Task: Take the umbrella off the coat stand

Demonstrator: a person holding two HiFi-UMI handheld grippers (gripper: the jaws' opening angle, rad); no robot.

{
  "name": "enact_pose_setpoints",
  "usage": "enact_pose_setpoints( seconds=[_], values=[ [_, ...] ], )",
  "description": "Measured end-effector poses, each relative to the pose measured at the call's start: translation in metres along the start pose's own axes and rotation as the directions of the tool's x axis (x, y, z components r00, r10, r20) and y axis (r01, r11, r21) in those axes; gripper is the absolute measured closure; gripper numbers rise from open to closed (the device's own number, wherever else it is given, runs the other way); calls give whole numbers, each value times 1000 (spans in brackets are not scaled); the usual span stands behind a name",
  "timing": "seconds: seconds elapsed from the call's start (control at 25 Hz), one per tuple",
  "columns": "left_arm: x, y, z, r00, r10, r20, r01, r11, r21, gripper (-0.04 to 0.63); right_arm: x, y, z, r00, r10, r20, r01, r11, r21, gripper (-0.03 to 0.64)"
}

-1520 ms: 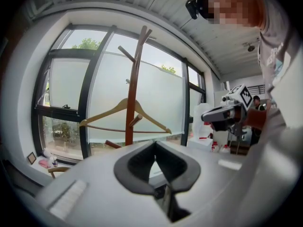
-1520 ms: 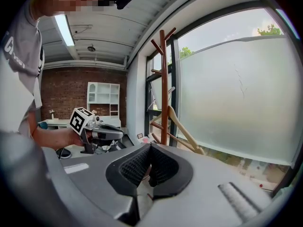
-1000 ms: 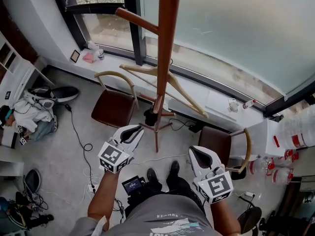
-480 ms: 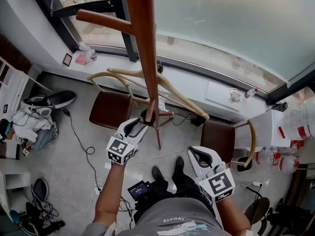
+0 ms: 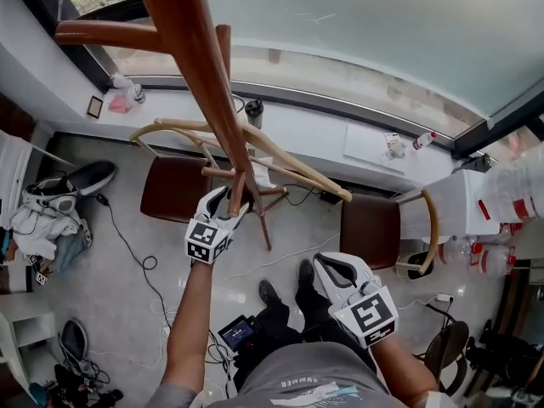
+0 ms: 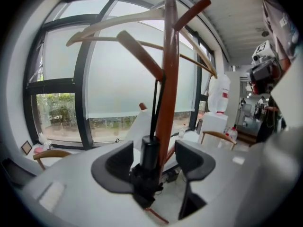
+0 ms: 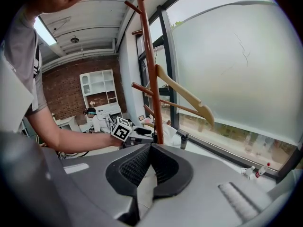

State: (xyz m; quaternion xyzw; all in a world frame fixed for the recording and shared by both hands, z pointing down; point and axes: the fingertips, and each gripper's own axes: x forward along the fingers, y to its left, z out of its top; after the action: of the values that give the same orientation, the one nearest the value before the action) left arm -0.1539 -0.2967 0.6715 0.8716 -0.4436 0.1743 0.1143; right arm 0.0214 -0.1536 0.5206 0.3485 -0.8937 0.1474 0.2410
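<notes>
Left gripper (image 6: 156,163), jaws opening, straddles the black umbrella (image 6: 149,151), which sits low against the pole of the coat stand (image 6: 169,74) — pads not pressing. Right gripper (image 7: 150,167) — jaws together, empty. Umbrella not yet off; grasp and lift remain.

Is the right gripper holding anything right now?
No, the right gripper has its jaws pressed together with nothing between them.

The right hand-held gripper (image 7: 151,148), jaws together and empty, faces the coat stand (image 7: 152,79).
</notes>
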Motion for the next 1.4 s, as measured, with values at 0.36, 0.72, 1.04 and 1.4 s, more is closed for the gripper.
enact_pose_setpoints(
  seconds=[0.36,0.72,1.04,1.4],
  values=[
    [32,3,-10,997,-74,-5,74,995,71,313,4,-17,-18,999,-19,-40,21,999,38,615],
    [37,-6,-14,990,-140,26,138,987,86,397,4,-21,-27,997,-44,-61,47,998,51,615],
    [34,-5,-14,997,-79,-14,80,992,98,440,4,-27,-26,997,-48,-64,51,997,51,614],
    [0,7,14,999,-24,28,23,999,42,442,5,-22,-12,998,-46,-48,48,998,36,614]
  ],
)
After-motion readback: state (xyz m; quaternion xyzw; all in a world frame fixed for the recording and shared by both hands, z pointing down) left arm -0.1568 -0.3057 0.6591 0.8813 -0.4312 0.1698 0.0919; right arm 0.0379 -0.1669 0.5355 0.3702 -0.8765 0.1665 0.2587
